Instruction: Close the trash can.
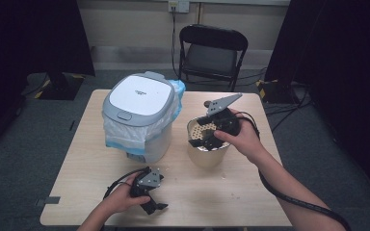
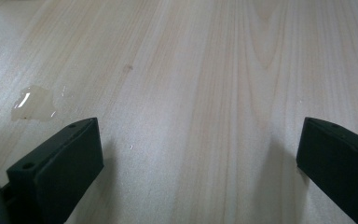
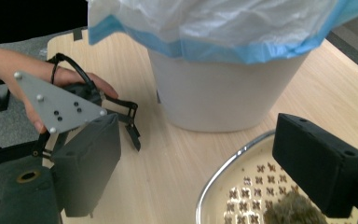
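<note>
On the wooden table [image 1: 250,202]: right gripper [image 1: 203,138] poised at a strainer pot [image 1: 207,154].

Largest, at the back left, stands the white lidded bin [image 1: 142,118], its blue-edged bag [image 3: 223,28] folded over the rim; just right of it is the strainer pot, holding a perforated metal insert [image 3: 242,186] with a brownish clump [image 3: 291,212] (possibly wet waste, too blurred to say). The right gripper hangs over the pot's near-left rim, jaws apart and gripping nothing. The left gripper [image 1: 155,206] rests near the front edge, well apart from the pot, jaws wide and empty above bare wood beside a small puddle [image 2: 32,102].
</note>
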Demonstrator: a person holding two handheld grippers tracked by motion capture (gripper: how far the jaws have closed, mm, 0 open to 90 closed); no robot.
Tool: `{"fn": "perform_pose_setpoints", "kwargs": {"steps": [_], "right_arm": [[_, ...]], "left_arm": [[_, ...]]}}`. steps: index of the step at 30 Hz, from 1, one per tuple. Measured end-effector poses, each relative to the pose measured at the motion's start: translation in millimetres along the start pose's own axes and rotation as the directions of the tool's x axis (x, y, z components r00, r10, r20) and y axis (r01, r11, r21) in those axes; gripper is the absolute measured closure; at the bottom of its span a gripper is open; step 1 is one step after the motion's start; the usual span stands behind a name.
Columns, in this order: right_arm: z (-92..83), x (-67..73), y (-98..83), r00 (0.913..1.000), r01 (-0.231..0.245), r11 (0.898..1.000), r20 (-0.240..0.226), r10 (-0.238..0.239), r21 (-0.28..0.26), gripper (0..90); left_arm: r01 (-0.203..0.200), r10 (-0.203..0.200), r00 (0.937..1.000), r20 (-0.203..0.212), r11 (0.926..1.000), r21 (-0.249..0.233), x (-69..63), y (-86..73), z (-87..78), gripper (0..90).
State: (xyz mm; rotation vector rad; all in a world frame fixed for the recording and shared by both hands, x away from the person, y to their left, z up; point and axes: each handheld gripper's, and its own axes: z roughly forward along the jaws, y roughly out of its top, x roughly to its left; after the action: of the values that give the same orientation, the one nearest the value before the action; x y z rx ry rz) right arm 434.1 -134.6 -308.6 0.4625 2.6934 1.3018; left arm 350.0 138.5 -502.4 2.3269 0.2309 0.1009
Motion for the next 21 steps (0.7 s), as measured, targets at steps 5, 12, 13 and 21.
{"fn": "perform_pose_setpoints", "kwargs": {"steps": [5,12,13,21], "right_arm": [[-4.3,0.5,-8.1,0.9999,-0.011,1.0,-0.001,0.011,-0.005,14.9],[-9.7,2.4,-20.0,0.9998,-0.019,1.0,-0.006,0.018,-0.005,14.9],[-10.2,2.8,-22.0,0.9998,-0.019,1.0,-0.008,0.019,-0.005,14.9],[-13.2,7.7,-37.3,0.9995,-0.024,1.0,-0.023,0.024,0.004,14.9]], "left_arm": [[-0.002,0.002,1.0,0.0,1.0,0.005,0.1,0.2,-0.4,0.0],[-0.001,0.001,1.0,-0.001,1.0,0.006,0.0,0.3,-0.5,0.0],[-0.001,0.001,1.0,-0.001,1.0,0.006,0.0,0.3,-0.4,0.0],[0.01,-0.01,0.9999,0.012,0.9998,0.015,-0.4,-0.1,-0.4,0.0]]}}
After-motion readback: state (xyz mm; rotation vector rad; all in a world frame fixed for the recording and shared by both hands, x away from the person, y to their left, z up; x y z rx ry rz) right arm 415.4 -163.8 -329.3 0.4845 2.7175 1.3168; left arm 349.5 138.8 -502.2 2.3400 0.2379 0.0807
